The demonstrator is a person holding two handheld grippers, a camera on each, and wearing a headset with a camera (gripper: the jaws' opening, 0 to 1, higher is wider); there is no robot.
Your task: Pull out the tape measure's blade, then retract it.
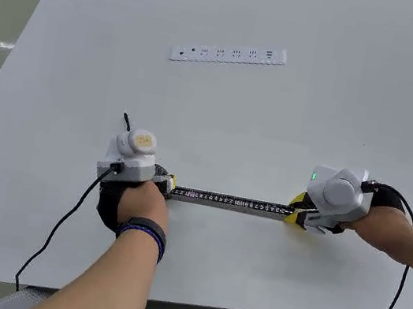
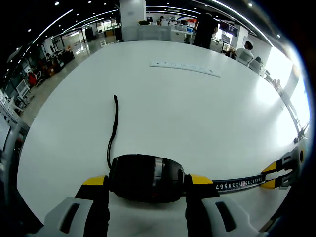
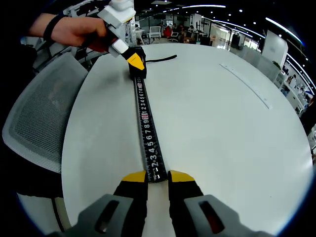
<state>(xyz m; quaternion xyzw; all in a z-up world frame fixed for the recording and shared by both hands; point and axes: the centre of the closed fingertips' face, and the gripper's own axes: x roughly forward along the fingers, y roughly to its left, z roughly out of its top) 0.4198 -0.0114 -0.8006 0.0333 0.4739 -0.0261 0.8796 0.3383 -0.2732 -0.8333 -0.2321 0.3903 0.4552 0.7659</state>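
Tools sit at both ends of the tape measure (image 1: 230, 201), and we think that is how the pulling-out part gets done. Our left tool (image 2: 147, 178) squeezes the black case (image 2: 143, 168) from both sides, one yellow tip on each side, so the case cannot slide on the white worktop (image 1: 294, 114). Our right tool (image 3: 157, 177) is well apart from it, off to the right. Its two yellow tips are close together and pinch the very end of the blade (image 3: 147, 123). That is why the blade lies long and straight between the two tools, low over the worktop, with its numbers facing up. One tool holds the case back and the other holds the end out. The going-back part is not yet done. If the right tool lets go all at once, we think the blade may snap back fast, so a slow move toward the case looks safer. A thin black strap (image 2: 114, 123) seems to come from the case and lies on the worktop, pointing away from us and away from the blade. A white power strip (image 1: 228, 53) lies far up the worktop, well apart from all we hold, so nothing blocks the way.
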